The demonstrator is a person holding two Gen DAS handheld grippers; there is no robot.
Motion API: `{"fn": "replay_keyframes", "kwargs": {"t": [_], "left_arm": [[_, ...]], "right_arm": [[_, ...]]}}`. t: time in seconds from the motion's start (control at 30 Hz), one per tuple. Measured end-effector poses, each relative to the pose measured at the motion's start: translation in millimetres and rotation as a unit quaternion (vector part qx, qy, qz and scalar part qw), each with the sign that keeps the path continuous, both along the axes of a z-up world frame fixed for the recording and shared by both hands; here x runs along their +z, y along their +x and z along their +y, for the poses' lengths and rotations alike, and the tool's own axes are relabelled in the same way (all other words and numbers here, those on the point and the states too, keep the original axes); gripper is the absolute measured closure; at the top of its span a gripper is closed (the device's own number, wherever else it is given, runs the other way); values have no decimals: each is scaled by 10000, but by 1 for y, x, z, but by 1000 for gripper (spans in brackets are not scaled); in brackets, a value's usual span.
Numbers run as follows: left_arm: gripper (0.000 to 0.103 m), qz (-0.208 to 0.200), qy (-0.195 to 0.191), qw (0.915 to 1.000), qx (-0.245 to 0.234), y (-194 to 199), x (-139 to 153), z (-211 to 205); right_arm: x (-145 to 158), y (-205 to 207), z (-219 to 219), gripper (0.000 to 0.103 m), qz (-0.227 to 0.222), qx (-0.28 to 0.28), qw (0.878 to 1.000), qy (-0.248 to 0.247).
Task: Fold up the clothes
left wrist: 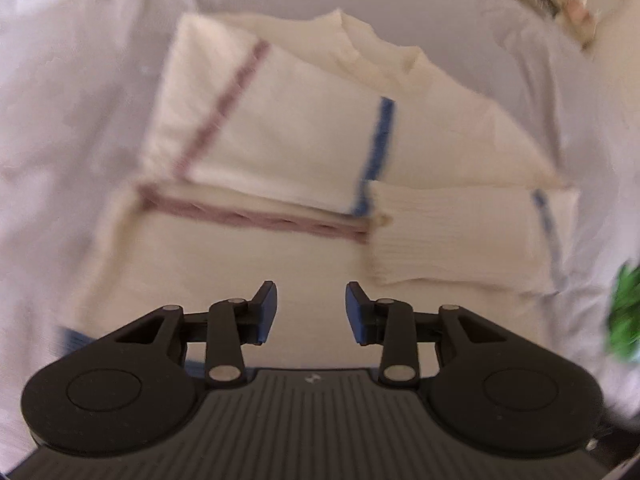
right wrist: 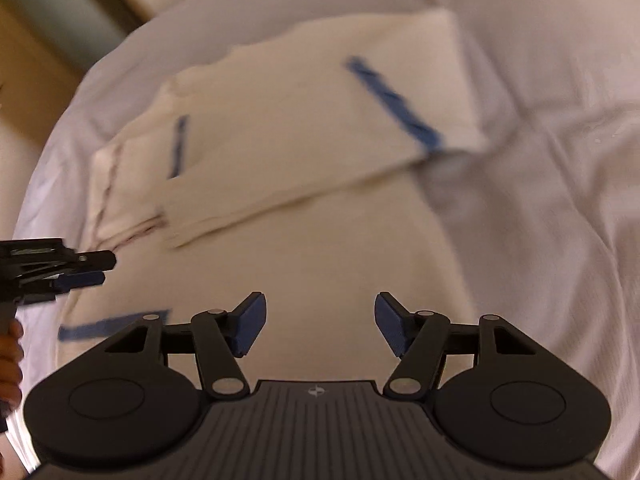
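In the left wrist view, the left gripper [left wrist: 311, 308] hangs over a cream towel [left wrist: 256, 264] spread on the white bed sheet [left wrist: 72, 80], its fingers parted and empty; folded towels [left wrist: 280, 132] lie beyond. In the right wrist view, the right gripper [right wrist: 320, 324] hovers above the same towel [right wrist: 340, 248], fingers wide apart, holding nothing.

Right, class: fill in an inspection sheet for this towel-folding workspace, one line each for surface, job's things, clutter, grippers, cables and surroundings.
Surface: white sheet, wrinkled, covering a bed-like surface.
Job's things: cream towels with blue and maroon stripes, folded and overlapping; a spread towel under the grippers.
Clutter: green object at the right edge of the left wrist view, blurred.
Grippers: left gripper open, nothing between the pads; right gripper open, empty.
Cables: nothing seen.
Surroundings: blurred furniture beyond the bed.
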State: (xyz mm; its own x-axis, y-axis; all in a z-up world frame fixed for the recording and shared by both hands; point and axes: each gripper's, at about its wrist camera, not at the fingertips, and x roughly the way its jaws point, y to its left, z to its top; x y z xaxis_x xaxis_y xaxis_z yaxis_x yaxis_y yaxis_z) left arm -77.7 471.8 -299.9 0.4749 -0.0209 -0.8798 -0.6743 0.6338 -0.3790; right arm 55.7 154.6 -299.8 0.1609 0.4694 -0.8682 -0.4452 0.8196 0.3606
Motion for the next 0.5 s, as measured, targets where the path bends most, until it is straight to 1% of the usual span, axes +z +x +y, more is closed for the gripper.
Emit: {"fn": "replay_keyframes", "kwargs": {"t": [0.07, 0.1, 0.2, 0.23, 0.27, 0.3, 0.33, 0.37, 0.4, 0.43, 0.47, 0.5], "left_arm": [[55, -281, -406, 9983, 310, 9, -8, 1], [55, -433, -562, 9964, 456, 15, -13, 1], [55, -592, -684, 9933, 719, 35, -28, 3], [55, -530, -709, 9936, 696, 42, -36, 2], [59, -427, -732, 9943, 650, 50, -44, 1], [76, -314, -786, 9949, 543, 58, -51, -2], [88, -224, -797, 9958, 390, 66, -53, -5], [99, -238, -701, 9971, 159, 72, -47, -10], [99, -286, -575, 9979, -97, 77, -38, -15], [99, -485, -260, 9980, -325, 79, -18, -17], [99, -735, 119, 9957, -542, 80, 4, -18], [99, -992, 468, 9919, -640, 78, 27, -15]], "right_arm": [[-5, 14, -12, 40, 113, -183, 9997, -60], [-7, 17, -16, 40, 139, -252, 9996, -58], [-13, 20, -19, 41, 194, -352, 9992, -11], [-13, 20, -18, 41, 205, -358, 9991, 5], [-14, 19, -17, 41, 204, -340, 9992, -14], [-16, 19, -16, 41, 203, -323, 9993, -33], [-18, 18, -16, 41, 198, -315, 9993, -47], [-19, 18, -17, 41, 194, -307, 9993, -62], [-21, 17, -17, 41, 189, -299, 9993, -76], [-22, 18, -16, 41, 191, -298, 9993, -88], [-21, 19, -16, 41, 199, -309, 9993, -99], [-20, 19, -15, 41, 207, -321, 9992, -110]]}}
